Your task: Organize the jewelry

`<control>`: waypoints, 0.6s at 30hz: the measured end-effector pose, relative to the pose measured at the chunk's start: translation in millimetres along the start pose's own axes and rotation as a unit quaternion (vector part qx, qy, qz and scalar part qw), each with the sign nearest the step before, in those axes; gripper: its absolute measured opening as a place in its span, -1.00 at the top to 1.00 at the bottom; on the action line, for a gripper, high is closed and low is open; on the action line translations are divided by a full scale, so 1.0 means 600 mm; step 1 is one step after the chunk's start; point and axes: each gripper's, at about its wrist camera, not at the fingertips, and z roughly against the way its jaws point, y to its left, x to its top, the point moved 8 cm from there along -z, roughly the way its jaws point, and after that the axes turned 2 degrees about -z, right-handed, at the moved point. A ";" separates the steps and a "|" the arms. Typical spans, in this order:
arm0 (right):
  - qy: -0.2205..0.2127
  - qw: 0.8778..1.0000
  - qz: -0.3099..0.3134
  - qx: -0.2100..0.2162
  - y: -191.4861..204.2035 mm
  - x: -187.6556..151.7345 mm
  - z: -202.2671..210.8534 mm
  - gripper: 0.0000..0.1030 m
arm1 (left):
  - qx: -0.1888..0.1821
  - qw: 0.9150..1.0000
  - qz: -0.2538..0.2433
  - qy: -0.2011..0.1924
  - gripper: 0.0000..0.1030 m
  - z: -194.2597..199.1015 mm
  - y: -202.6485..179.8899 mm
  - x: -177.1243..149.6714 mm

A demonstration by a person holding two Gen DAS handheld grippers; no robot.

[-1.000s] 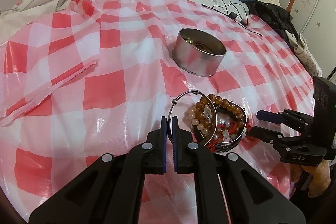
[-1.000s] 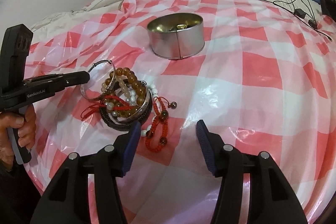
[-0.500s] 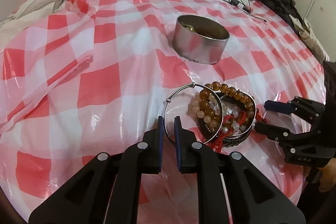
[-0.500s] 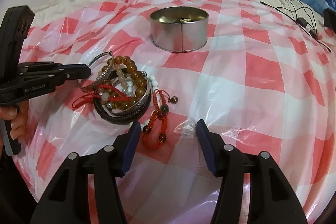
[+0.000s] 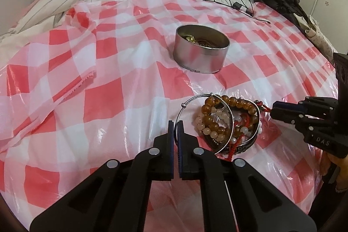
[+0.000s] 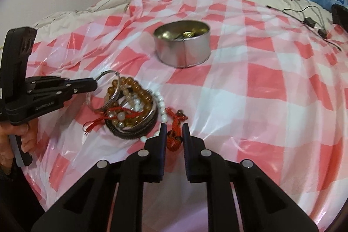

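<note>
Jewelry pile (image 5: 226, 123) sits on the red-and-white checked plastic sheet (image 5: 121, 97) over the bed, just in front of the round metal tin (image 5: 201, 51) and apart from it; pile is a tangle: amber bead bracelets, pale pink and white beads, red cord strands, a dark band at the bottom, a broad silver cuff; thin silver wire bangle (image 5: 193, 105) leans tilted on the pile's side away from the right gripper, with a small bead clasp on its wire; left gripper (image 5: 175, 123) has its fingers closed on that bangle's wire, pinching it at the rim; red beaded cord bracelet (image 6: 175, 134) lies just beside the pile on the side nearer the right gripper, small dark beads at its far end; right gripper (image 6: 175, 131) straddles it, jaws closing, bracelet between them, pads not clearly pressing yet; tin is open-topped, gold-coloured pieces visible inside; black cable (image 5: 235, 3) lies well beyond the tin; a hand (image 6: 19, 138) holds the left gripper's handle.
</note>
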 end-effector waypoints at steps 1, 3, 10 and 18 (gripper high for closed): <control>0.001 1.000 -0.001 -0.005 -0.003 0.000 0.000 0.71 | 0.000 1.000 0.001 0.002 0.95 -0.001 0.001 -0.001; 0.008 1.000 -0.004 -0.008 -0.010 -0.001 -0.006 0.63 | 0.001 1.000 0.004 0.013 0.95 -0.009 0.003 -0.005; 0.026 0.999 0.010 -0.022 -0.011 -0.012 -0.021 0.07 | 0.001 1.000 0.007 0.030 0.92 -0.025 0.004 -0.013; 0.027 1.000 0.003 -0.002 -0.009 -0.016 -0.023 0.74 | -0.002 0.999 -0.026 0.021 0.96 -0.021 -0.018 -0.010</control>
